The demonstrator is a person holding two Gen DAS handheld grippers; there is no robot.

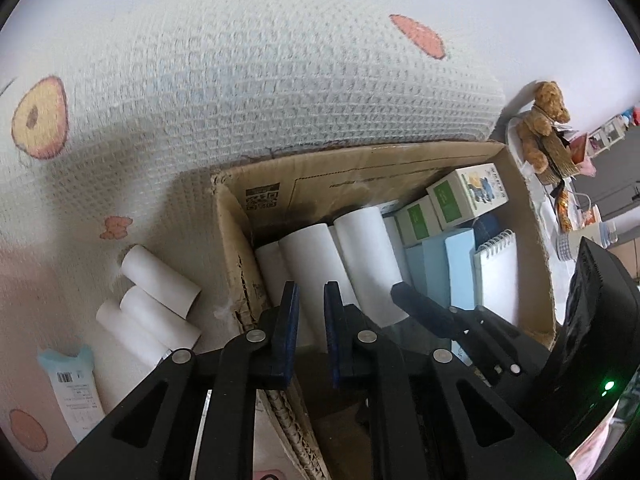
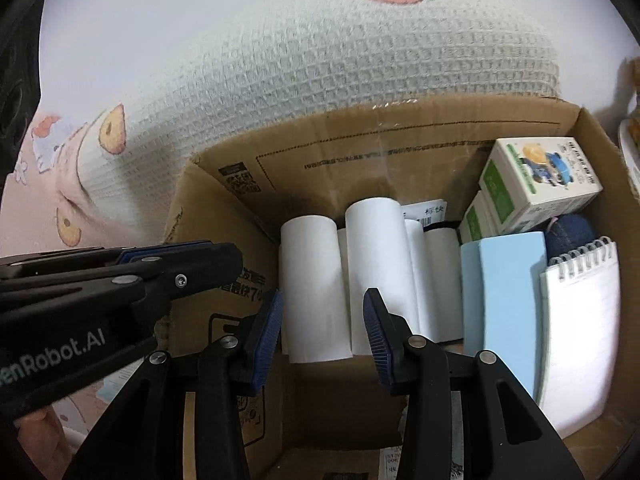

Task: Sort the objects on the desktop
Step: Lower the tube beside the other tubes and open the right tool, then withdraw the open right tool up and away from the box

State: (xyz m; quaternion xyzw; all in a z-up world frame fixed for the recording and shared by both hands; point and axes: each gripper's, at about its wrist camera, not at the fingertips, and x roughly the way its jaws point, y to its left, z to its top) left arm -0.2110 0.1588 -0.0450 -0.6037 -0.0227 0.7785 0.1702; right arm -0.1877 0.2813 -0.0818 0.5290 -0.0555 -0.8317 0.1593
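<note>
The left tool [image 1: 311,294] stood narrowly parted and empty; the right tool [image 2: 322,308] hung wider, gripping nothing. Just beyond both, smooth white paper rolls [image 2: 308,284] lay in the brown cardboard box [image 2: 360,140]. Three more white rolls [image 1: 160,276] lay outside, to the left tool's left.

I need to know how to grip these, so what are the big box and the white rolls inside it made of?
The box looks like matte brown corrugated cardboard: fluting shows along its torn edge. The white rolls look like matte paper, though smooth plastic film cannot be excluded.
</note>
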